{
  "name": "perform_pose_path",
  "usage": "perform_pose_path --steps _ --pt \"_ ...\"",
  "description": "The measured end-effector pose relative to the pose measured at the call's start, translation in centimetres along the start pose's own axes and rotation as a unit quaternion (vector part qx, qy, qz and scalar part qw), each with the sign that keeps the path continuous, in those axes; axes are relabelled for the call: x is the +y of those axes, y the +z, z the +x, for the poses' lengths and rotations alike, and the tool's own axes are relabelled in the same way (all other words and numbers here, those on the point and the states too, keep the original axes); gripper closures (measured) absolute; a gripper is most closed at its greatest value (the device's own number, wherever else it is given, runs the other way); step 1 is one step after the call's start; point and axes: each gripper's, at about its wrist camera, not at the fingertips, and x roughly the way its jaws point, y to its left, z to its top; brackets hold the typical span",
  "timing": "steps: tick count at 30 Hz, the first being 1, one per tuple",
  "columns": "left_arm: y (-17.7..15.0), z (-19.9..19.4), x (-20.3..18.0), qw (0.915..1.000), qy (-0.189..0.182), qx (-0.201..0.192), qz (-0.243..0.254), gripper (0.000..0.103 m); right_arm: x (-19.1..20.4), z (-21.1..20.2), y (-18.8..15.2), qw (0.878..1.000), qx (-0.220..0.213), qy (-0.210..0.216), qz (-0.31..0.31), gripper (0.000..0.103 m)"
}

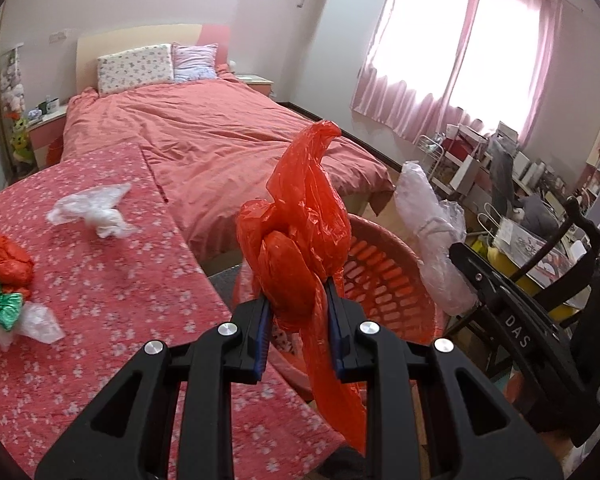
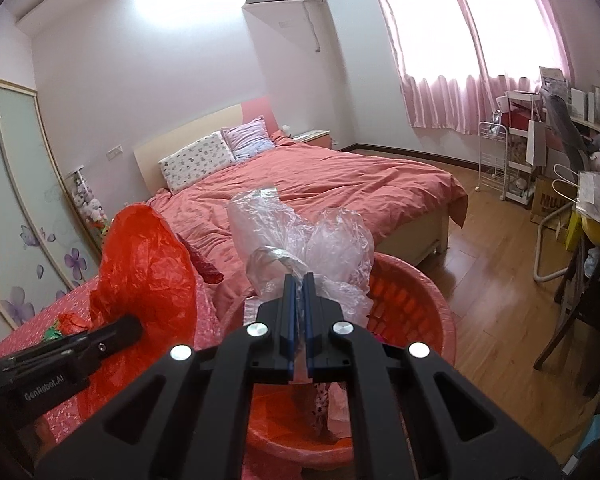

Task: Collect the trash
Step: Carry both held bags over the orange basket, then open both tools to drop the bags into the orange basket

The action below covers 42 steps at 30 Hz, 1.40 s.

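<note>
My left gripper (image 1: pixel 298 292) is shut on a crumpled red plastic bag (image 1: pixel 300 216), held above the near rim of a red slotted basket (image 1: pixel 384 280). My right gripper (image 2: pixel 299 280) is shut on a clear crumpled plastic bag (image 2: pixel 320 236), also over the red slotted basket (image 2: pixel 416 304). The left wrist view shows the right gripper (image 1: pixel 466 264) with its clear bag (image 1: pixel 432 236) at the right. In the right wrist view the red bag (image 2: pixel 144 264) hangs at the left. On the floral table cover (image 1: pixel 100 280) lie a clear bag (image 1: pixel 92 210) and red, green and clear wrappers (image 1: pixel 4 280).
A bed with a pink duvet (image 1: pixel 228 128) stands behind the table and basket. Wooden floor (image 2: pixel 496 280) lies right of the basket. A white rack (image 2: pixel 512 152), boxes and a dark chair (image 2: pixel 580 280) crowd the right side under the pink curtains (image 2: pixel 460 40). Some patterned item lies inside the basket.
</note>
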Motion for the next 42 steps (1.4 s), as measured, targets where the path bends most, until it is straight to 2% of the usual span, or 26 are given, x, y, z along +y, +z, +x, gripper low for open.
perform_pose_path --steps 14,26,28,30,31,35,42 --pt "-0.2 2.2 -2.3 0.9997 -0.013 0.018 0.006 0.079 -2.1 1.3 0.3 1.0 0.001 -0.008 0.018 0.097" --pt "-0.1 3.9 -2.3 0.9994 -0.013 0.032 0.001 0.077 -2.5 2.5 0.4 0.999 0.005 -0.004 0.032 0.096" --pt "-0.3 4.2 -2.1 0.9993 -0.008 0.035 0.0 0.071 -2.6 2.9 0.4 0.999 0.007 -0.004 0.033 0.092" --pt "-0.5 4.5 -1.8 0.9993 -0.001 0.038 -0.006 0.061 -2.7 3.6 0.4 0.999 0.01 -0.004 0.034 0.084" --pt "-0.5 4.6 -1.5 0.9992 0.002 0.039 -0.009 0.059 -2.7 3.8 0.4 0.999 0.011 -0.004 0.034 0.075" --pt "-0.8 4.6 -0.7 0.9988 0.017 0.042 -0.017 0.05 -2.6 4.1 -0.1 0.999 0.013 -0.016 0.028 0.06" --pt "-1.6 3.6 1.9 0.9972 0.06 0.036 -0.028 0.037 -1.7 3.9 -0.8 0.999 0.012 -0.03 0.002 0.04"
